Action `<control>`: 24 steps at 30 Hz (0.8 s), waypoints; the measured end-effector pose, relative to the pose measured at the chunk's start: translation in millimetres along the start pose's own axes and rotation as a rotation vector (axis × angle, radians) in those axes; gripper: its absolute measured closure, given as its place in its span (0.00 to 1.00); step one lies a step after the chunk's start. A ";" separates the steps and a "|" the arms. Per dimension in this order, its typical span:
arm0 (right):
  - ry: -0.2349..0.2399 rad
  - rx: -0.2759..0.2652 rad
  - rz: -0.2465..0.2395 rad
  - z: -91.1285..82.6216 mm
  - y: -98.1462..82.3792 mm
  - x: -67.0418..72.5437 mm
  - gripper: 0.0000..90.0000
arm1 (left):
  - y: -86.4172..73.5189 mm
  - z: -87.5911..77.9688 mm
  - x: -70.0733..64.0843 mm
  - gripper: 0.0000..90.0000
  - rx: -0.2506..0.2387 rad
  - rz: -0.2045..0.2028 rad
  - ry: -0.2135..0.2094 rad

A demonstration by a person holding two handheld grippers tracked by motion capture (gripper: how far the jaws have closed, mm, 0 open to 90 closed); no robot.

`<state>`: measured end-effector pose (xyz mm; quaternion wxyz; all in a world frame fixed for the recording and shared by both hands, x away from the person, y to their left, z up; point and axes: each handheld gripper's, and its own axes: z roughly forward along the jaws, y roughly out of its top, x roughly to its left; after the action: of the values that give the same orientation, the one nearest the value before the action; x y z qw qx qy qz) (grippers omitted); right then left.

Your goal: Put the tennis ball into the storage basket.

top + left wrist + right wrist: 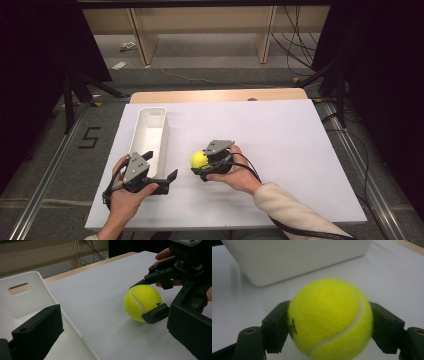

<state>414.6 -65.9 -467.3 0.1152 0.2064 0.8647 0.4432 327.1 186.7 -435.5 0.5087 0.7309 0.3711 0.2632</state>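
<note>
White tabletop [280,150] under dim surroundings, long white bin [148,131] at left. Tennis ball [199,159] clamped between both jaws of right gripper [202,162], resting on or just above the surface, just beside the bin; grasp apparently done, lift and drop into bin likely remaining. Fuzzy yellow felt, white curved seam, small dark print. Left gripper [170,181] spread wide, empty, near the bin's near end.

From above my side, 1 camera looks forward and down at the table [280,130]. My 2 gripper cameras sit low and close; both see the tennis ball [142,302] and the white bin [294,257].
</note>
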 end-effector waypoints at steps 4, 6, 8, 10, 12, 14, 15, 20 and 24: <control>-0.004 -0.012 0.001 -1.5 2.4 -1.2 0.29 | -0.1 0.3 0.0 0.00 0.001 -0.002 0.000; -0.003 -0.013 0.003 -2.5 3.8 -1.6 0.29 | 0.1 0.2 -0.1 0.00 0.000 -0.001 -0.001; -0.005 -0.017 0.002 -2.6 4.2 -1.6 0.29 | 0.1 0.1 -0.2 0.00 0.000 -0.001 -0.001; -0.004 -0.018 0.002 -2.8 4.8 -1.3 0.29 | 0.1 0.2 -0.2 0.00 0.000 -0.001 -0.002; -0.003 -0.018 0.004 -3.0 5.1 -0.9 0.29 | 0.1 0.1 -0.1 0.00 -0.001 -0.001 -0.002; -0.004 -0.021 0.007 -3.7 6.4 -1.2 0.29 | 0.0 0.2 -0.1 0.00 0.000 -0.003 -0.001; -0.004 -0.021 0.007 -3.7 6.4 -1.2 0.29 | 0.0 0.2 -0.1 0.00 0.000 -0.003 -0.001; -0.006 -0.030 0.012 -5.9 9.1 -2.8 0.29 | -0.1 0.2 0.1 0.00 -0.001 -0.003 0.000; -0.008 -0.037 0.012 -7.0 10.4 -4.2 0.29 | -0.2 0.2 0.3 0.00 0.000 -0.002 0.000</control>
<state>418.2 -67.5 -454.7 0.1198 0.2110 0.8548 0.4588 327.4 186.9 -435.7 0.5090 0.7304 0.3720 0.2626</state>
